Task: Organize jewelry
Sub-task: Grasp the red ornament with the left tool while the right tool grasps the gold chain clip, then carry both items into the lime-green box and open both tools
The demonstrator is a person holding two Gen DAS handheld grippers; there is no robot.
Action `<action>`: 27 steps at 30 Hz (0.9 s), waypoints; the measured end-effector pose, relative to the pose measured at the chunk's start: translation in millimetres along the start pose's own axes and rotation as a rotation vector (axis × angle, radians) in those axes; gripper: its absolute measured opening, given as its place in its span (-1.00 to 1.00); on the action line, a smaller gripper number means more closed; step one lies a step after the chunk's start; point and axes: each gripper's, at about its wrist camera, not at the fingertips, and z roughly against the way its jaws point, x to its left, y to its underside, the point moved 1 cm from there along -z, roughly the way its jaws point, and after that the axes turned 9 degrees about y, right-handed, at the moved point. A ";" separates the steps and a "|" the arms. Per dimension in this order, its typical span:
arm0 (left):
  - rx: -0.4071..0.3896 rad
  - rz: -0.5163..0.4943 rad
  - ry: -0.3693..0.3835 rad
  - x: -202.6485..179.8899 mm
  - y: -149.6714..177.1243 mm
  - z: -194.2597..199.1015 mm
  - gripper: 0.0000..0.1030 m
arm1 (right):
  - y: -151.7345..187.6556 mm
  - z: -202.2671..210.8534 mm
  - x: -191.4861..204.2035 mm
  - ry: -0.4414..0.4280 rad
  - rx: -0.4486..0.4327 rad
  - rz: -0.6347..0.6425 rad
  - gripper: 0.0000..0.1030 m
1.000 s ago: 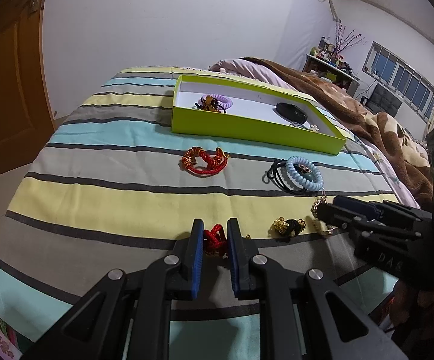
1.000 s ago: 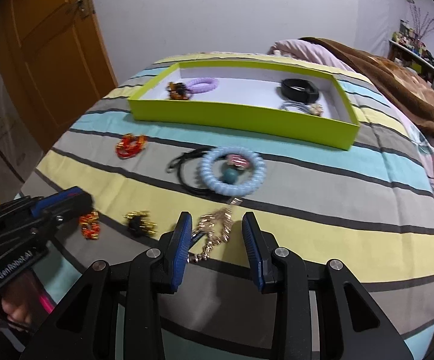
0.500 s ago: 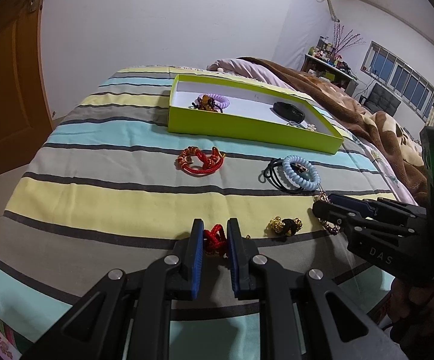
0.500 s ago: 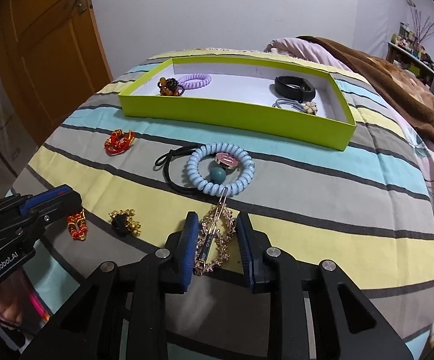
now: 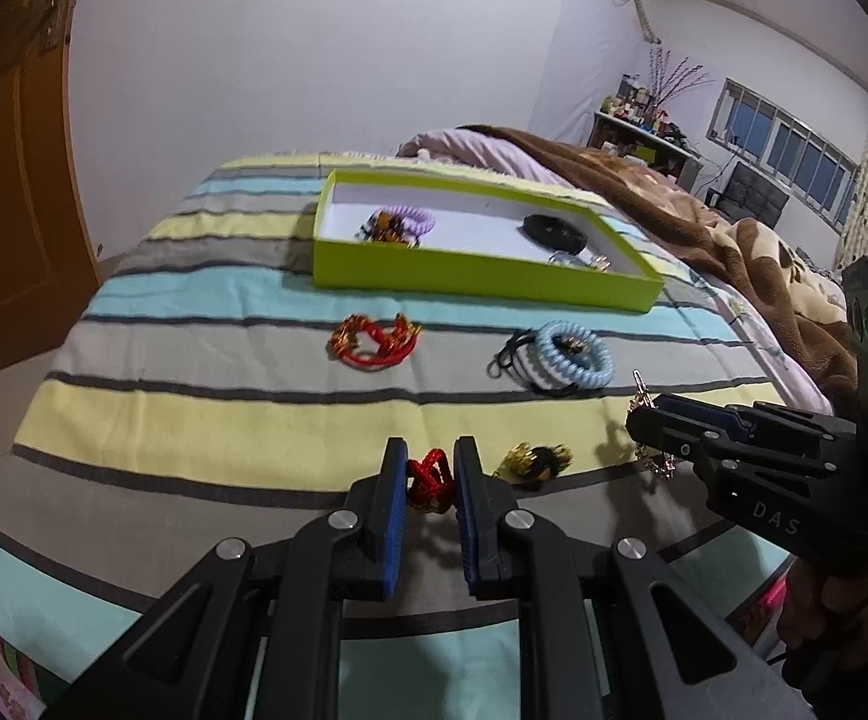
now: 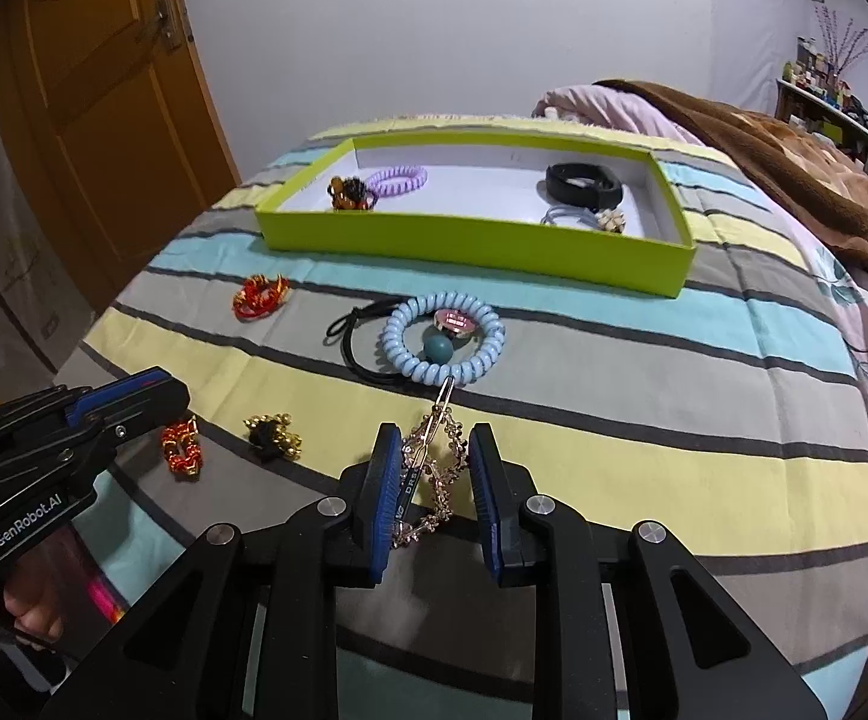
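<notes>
Left gripper (image 5: 428, 471): gap narrow, blue pads closed against a small red knotted cord ornament (image 5: 429, 476), low over the striped bedspread (image 5: 206, 420).

Right gripper (image 6: 434, 462): gap moderate, gold chain bracelet (image 6: 434, 468) caught between the pads, pressed on the left pad; contact with the right pad cannot be confirmed. Chain tip touches the pale blue spiral hair tie (image 6: 443, 345).

Loose on the bed: gold bead cluster (image 6: 275, 429), red braided bracelet (image 5: 374, 339). The green tray (image 6: 470, 240) lies beyond them.
</notes>
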 end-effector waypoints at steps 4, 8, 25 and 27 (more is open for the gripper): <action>-0.024 -0.024 0.011 -9.1 -7.5 8.4 -0.68 | -2.9 17.5 -6.0 -0.008 -0.041 -0.016 -0.54; -0.041 -0.043 0.013 -17.3 -16.0 13.5 -0.68 | -9.0 34.0 -13.7 -0.015 -0.082 -0.035 -0.54; -0.121 -0.092 -0.018 -28.8 -67.0 8.3 -0.68 | -48.5 49.4 -29.4 0.013 -0.185 -0.024 -0.54; -0.125 -0.092 -0.018 -27.5 -72.9 4.9 -0.68 | -52.8 47.4 -30.6 0.018 -0.190 -0.018 -0.54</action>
